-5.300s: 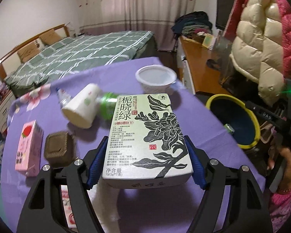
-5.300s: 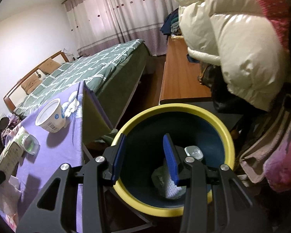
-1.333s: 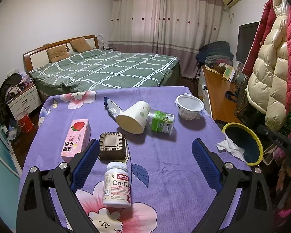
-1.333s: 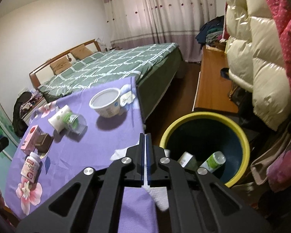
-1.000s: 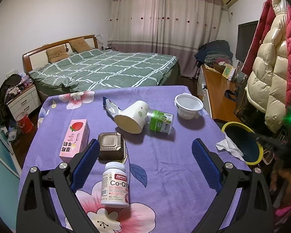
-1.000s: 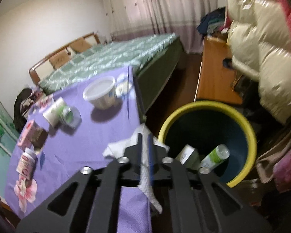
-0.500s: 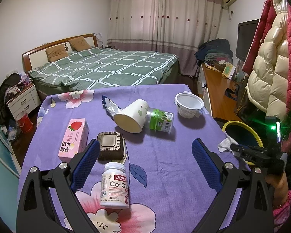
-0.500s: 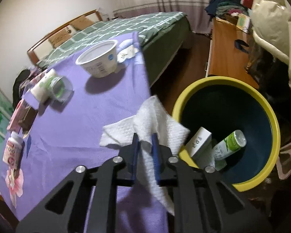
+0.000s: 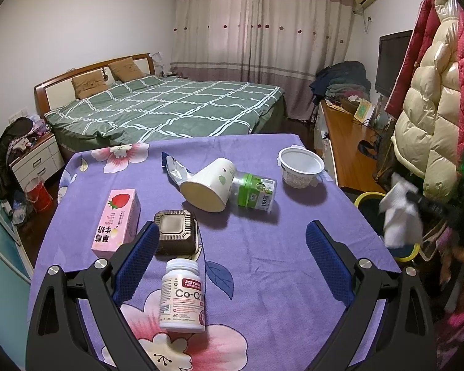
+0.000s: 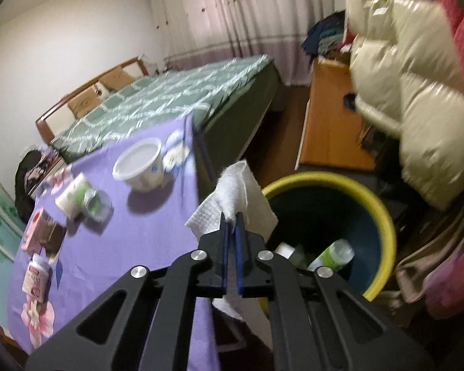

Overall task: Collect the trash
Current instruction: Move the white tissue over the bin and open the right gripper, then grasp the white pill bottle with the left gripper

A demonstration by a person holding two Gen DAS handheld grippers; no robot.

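bin [image 10: 383,216] mouth open | table edge [image 10: 198,167] left; coats [image 10: 417,108] right

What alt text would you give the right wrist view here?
The right gripper is shut on a white paper towel, holding it beside the yellow-rimmed trash bin, which already holds a green bottle. To the left, a purple floral tablecloth still carries a white bowl.

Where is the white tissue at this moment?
The tissue is off the table, pinched in the shut right hand-held gripper, at the table's right edge beside the yellow-rimmed bin.
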